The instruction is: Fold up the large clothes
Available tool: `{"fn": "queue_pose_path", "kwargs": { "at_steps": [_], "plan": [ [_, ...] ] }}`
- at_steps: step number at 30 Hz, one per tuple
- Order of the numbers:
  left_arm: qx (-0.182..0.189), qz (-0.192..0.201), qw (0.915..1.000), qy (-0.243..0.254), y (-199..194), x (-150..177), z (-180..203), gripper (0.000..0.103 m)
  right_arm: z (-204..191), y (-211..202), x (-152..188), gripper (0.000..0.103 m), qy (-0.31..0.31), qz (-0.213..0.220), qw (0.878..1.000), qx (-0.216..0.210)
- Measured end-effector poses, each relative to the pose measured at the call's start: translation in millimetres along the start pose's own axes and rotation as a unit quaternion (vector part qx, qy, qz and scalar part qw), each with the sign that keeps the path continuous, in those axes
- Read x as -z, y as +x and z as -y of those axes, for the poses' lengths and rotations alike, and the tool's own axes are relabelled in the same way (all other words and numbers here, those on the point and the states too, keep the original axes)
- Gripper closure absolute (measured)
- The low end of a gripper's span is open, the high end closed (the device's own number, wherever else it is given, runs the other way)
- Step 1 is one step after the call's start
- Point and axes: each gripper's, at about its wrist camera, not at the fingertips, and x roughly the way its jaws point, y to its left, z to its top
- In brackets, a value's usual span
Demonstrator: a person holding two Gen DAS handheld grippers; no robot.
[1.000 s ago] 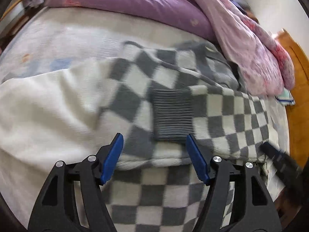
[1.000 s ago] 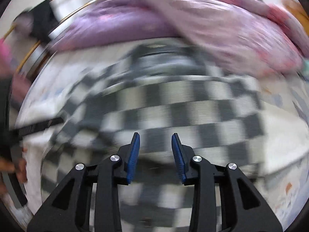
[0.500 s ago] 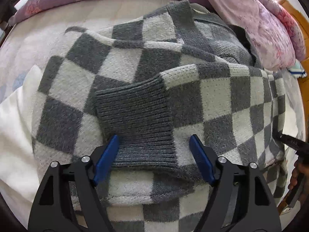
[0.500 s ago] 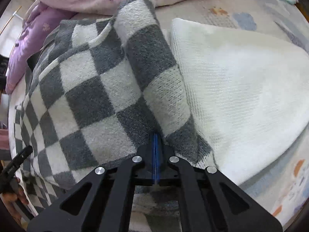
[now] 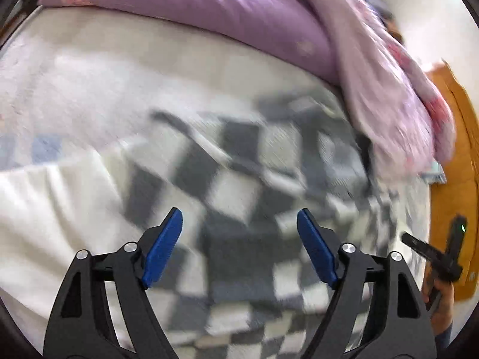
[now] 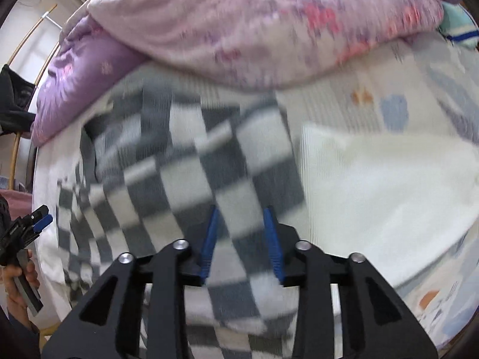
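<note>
You had your right tongs (image 6: 242,243) pinched flat on the edge of the checked sweater (image 6: 191,176) half a second earlier; now they were parted with nothing between them, so you had let go of that fold. Your left tongs (image 5: 239,246) were spread wide and had pulled back from the cuff they had framed. The sweater lay on the bed (image 5: 125,71), partly over a white garment (image 6: 383,191), below the purple quilt (image 5: 209,15). That fold looked finished.
</note>
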Motion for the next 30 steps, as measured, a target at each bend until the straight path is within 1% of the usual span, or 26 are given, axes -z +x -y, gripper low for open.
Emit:
{"fn": "queue_pose_path", "kwargs": {
  "at_steps": [2,3,4,7,8,10,11,12,13,16,17,18,19,20,21,23,24,26,30],
  "plan": [
    [-0.021,-0.015,0.9997,0.002,8.5,-23.4,-10.9,0.020,2.7,4.1,-23.5,0.062,0.006,0.011,1.000,0.017],
    [-0.036,-0.019,0.9992,0.000,14.7,-34.2,-15.8,0.020,7.8,7.1,-35.1,0.056,0.009,0.014,0.999,0.032],
    [-0.047,-0.026,0.9986,-0.008,22.5,-44.7,-21.8,0.020,13.7,7.5,-40.6,0.052,0.015,0.015,0.999,0.042],
    [-0.052,-0.063,0.9962,-0.031,42.5,-62.3,-42.3,0.020,21.9,19.9,-69.5,0.052,0.036,0.003,0.998,0.052],
    [-0.055,-0.073,0.9954,-0.030,47.7,-66.3,-46.4,0.020,22.4,25.5,-76.5,0.052,0.031,-0.004,0.997,0.069],
    [-0.075,-0.095,0.9926,-0.015,62.6,-74.1,-43.6,0.020,21.1,39.7,-88.7,0.051,0.013,-0.025,0.994,0.102],
    [-0.081,-0.103,0.9913,-0.011,68.3,-75.6,-44.4,0.021,21.9,46.1,-92.4,0.051,0.012,-0.033,0.993,0.109],
    [-0.084,-0.110,0.9904,-0.007,73.2,-77.6,-43.6,0.021,25.2,58.7,-98.0,0.051,0.018,-0.054,0.992,0.111],
    [-0.084,-0.114,0.9899,-0.003,76.7,-79.3,-42.8,0.021,28.8,63.7,-99.1,0.051,0.024,-0.062,0.992,0.111],
    [-0.091,-0.125,0.9880,0.004,85.0,-83.3,-41.3,0.030,34.1,86.2,-102.4,0.052,0.022,-0.099,0.988,0.118],
    [-0.092,-0.127,0.9876,0.005,87.2,-84.0,-39.9,0.037,34.4,89.8,-101.9,0.055,0.016,-0.102,0.987,0.127],
    [-0.094,-0.128,0.9873,0.007,87.7,-84.8,-39.9,0.039,34.2,92.4,-101.2,0.067,0.010,-0.107,0.986,0.130],
    [-0.094,-0.130,0.9869,0.012,88.1,-85.8,-39.4,0.043,33.7,94.1,-100.0,0.077,0.004,-0.110,0.986,0.125],
    [-0.101,-0.131,0.9861,0.017,94.2,-88.6,-31.4,0.050,33.0,94.6,-98.9,0.077,0.002,-0.110,0.986,0.123],
    [-0.109,-0.132,0.9849,0.024,94.0,-88.9,-30.7,0.054,30.0,94.0,-96.9,0.079,-0.013,-0.108,0.985,0.132],
    [-0.115,-0.129,0.9845,0.031,93.7,-87.9,-30.9,0.073,25.9,92.5,-93.9,0.081,-0.030,-0.102,0.984,0.142],
    [-0.119,-0.127,0.9842,0.034,91.1,-87.8,-31.4,0.077,23.1,90.1,-92.0,0.082,-0.039,-0.097,0.984,0.147],
    [-0.116,-0.120,0.9851,0.041,78.8,-80.7,-36.9,0.083,16.8,83.1,-87.0,0.083,-0.051,-0.082,0.984,0.152],
    [-0.125,-0.090,0.9859,0.065,52.3,-74.6,-25.8,0.085,14.3,61.6,-77.8,0.084,-0.064,-0.053,0.985,0.152]
  ]
}}
